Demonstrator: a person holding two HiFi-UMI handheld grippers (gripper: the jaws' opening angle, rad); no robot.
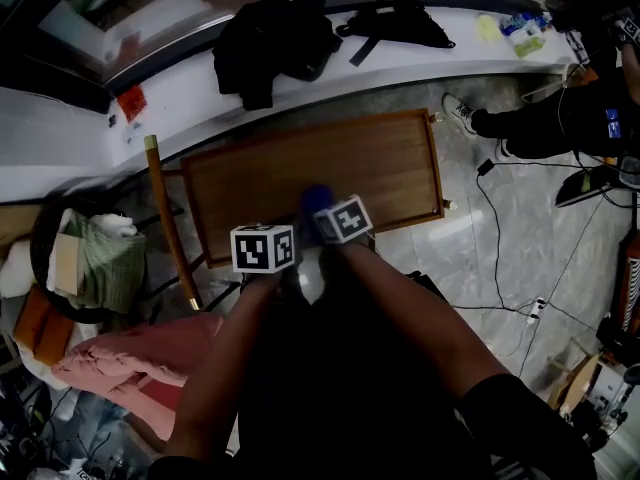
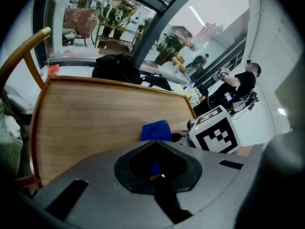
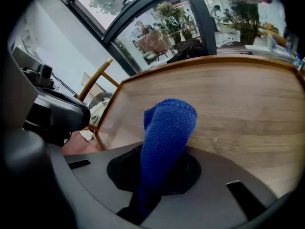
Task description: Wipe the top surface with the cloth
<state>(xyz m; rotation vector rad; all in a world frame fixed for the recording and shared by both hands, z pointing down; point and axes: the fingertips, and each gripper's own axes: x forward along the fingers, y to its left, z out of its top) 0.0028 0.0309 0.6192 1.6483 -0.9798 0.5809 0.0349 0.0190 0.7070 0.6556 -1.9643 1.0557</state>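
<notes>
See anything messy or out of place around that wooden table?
The wooden tabletop looks intact, with nothing spilled. Beside it, pink fabric lies in a heap, and a black jacket is slumped on the white ledge.

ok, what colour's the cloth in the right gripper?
Blue. The cloth shows best in the right gripper view.

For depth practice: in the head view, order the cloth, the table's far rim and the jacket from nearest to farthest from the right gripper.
1. Cloth, held in the right gripper.
2. Table's far rim, just ahead.
3. Jacket, on the ledge beyond.
</notes>
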